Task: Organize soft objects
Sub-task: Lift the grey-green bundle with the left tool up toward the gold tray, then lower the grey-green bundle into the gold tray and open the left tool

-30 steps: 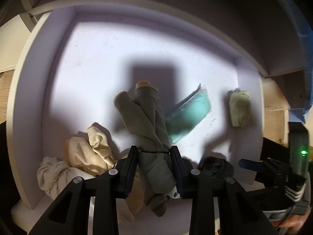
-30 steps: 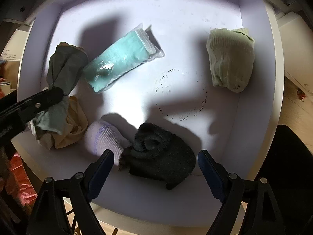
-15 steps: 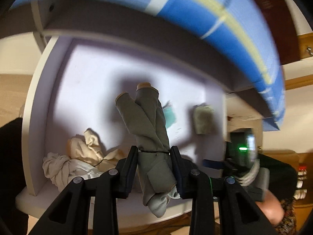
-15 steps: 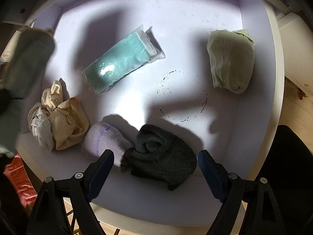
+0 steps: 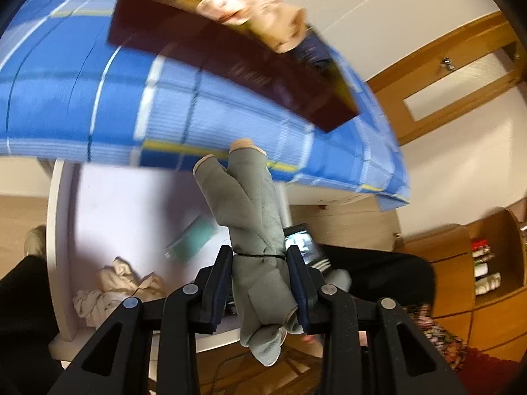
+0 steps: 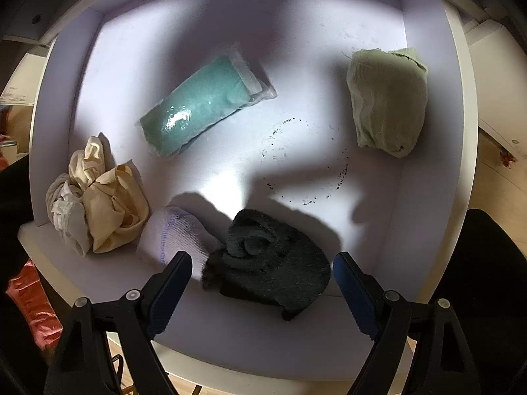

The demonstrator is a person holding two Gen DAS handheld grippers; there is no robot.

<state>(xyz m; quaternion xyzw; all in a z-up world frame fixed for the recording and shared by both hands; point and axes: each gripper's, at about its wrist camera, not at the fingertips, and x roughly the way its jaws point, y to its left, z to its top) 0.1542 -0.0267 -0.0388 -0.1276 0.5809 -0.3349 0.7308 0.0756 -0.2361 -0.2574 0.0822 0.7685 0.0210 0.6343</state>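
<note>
Left gripper (image 5: pixel 260 283) clenched on the grey socks (image 5: pixel 255 227), a tied pair pinched at the waist where a thin band cinches them; toes stand up past the fingers, cuffs hang below. Gripping at the band makes sense to me: it is the narrowest, firmest spot, so the pair stays together as one bundle. The pair is off the shelf (image 5: pixel 62 217) and held in the air in front of it, with a blue striped box (image 5: pixel 98 98) on top of the shelf unit showing behind. View is motion-blurred, so I read the left arm as mid-transfer; destination not visible

Right gripper (image 6: pixel 263 283) spread wide, holding nothing, hovering over the dark sock (image 6: pixel 270 263) at the front edge of the shelf floor (image 6: pixel 329 75). Jaws straddle the roll on either side without touching it, which I judge is a lined-up pick

Other items on the shelf floor:
- white sock (image 6: pixel 174 237), touching the dark one on its left
- beige pile (image 6: pixel 98 200), loose and crumpled at the left wall
- teal pack (image 6: pixel 204 105) in clear wrap, lying diagonally mid-floor
- green roll (image 6: pixel 388 98) against the right wall, well apart from the rest

Risk: closing on the dark sock may snag the white one, since they abut
</note>
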